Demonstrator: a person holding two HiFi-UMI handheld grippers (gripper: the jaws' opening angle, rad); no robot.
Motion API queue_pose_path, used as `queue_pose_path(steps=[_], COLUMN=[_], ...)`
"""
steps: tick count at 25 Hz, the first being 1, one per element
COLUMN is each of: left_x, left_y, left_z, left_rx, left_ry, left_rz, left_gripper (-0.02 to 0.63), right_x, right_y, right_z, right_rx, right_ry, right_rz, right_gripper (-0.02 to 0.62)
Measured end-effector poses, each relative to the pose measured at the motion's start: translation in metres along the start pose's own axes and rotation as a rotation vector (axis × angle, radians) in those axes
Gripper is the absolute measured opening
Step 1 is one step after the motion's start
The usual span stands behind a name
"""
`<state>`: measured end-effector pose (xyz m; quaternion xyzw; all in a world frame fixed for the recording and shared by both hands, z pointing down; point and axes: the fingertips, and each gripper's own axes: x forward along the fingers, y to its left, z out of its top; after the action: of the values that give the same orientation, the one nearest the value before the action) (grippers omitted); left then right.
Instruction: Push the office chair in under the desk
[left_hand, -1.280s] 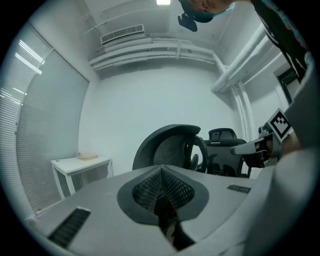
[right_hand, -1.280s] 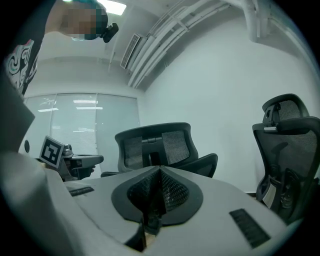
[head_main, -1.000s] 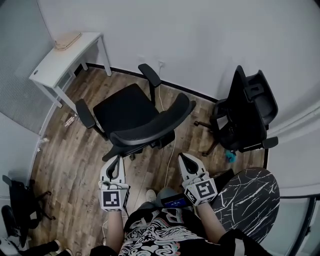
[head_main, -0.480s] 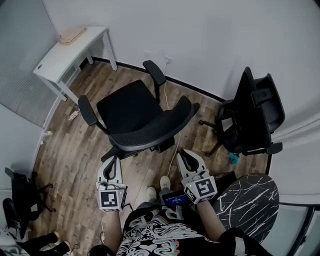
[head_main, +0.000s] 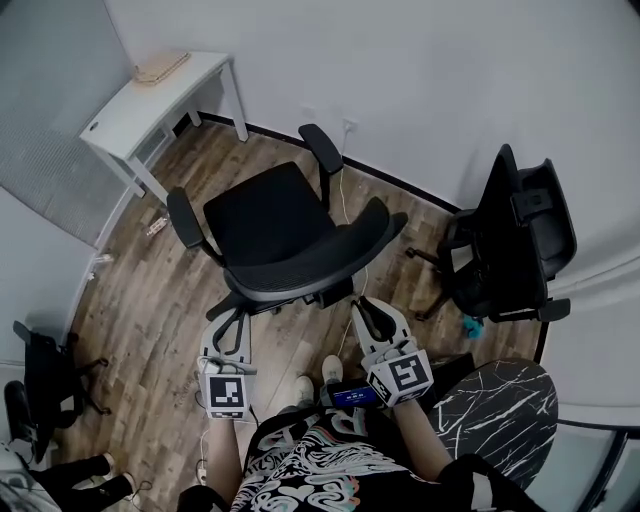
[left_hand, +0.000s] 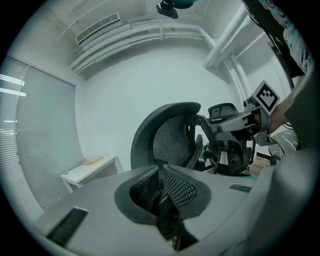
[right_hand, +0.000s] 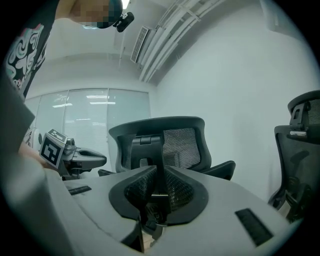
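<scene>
I am looking down into a small room with white walls and a brown wood-plank floor (head_main: 150, 300). A small white counter (head_main: 150, 105) stands in the corner at 10 o'clock.

The black mesh-backed office chair (head_main: 265, 215) sits mid-floor, well apart from the counter and not yet under it. It lies at 12 o'clock from both grippers. Its curved backrest (head_main: 320, 255) is turned toward me, with its long axis running from about 8 to 2 o'clock. The seat points to roughly 11 o'clock, near the counter's bearing but not squarely at it.

The left gripper (head_main: 230, 322) is just short of the backrest's 8 o'clock end, and the right gripper (head_main: 365, 310) is near its middle. They look about equally close, and I see no contact. Both grippers' jaws have just been opening. Each now stands at a narrow slit with nothing between its jaws, the backrest ahead.

My judgement is that the push must run toward 10 o'clock, so the chair needs a slight turn.
</scene>
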<state>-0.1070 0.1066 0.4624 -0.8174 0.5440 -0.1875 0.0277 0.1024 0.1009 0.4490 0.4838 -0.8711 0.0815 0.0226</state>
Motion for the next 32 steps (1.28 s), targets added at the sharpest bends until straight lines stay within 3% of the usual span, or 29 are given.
queue_pose_path(steps=[8,13,25,32], left_x=[0.005,0.007,0.01,0.018], left_y=[-0.001,-0.002,-0.004,-0.015], left_z=[-0.022,-0.029,-0.03,-0.041], left_rx=[0.138,0.123,0.195,0.301], left_ry=[0.117,0.139,0.196,0.291], left_rz=[-0.047,-0.092,-0.161,-0.256], left_gripper=[0.145,0.168,0.208,0.256], right_x=[0.013,0.016,0.017,0.021], right_y=[0.001,0.004,0.008,0.007], right_z=[0.001,0.0,-0.001,0.001], right_rx=[-0.002,-0.006,-0.043,-0.051], right_ry=[0.001,-0.013,-0.009,-0.006], right_rz=[0.027,0.03,0.048,0.037], right_gripper=[0.043,0.044,0.066,0.081])
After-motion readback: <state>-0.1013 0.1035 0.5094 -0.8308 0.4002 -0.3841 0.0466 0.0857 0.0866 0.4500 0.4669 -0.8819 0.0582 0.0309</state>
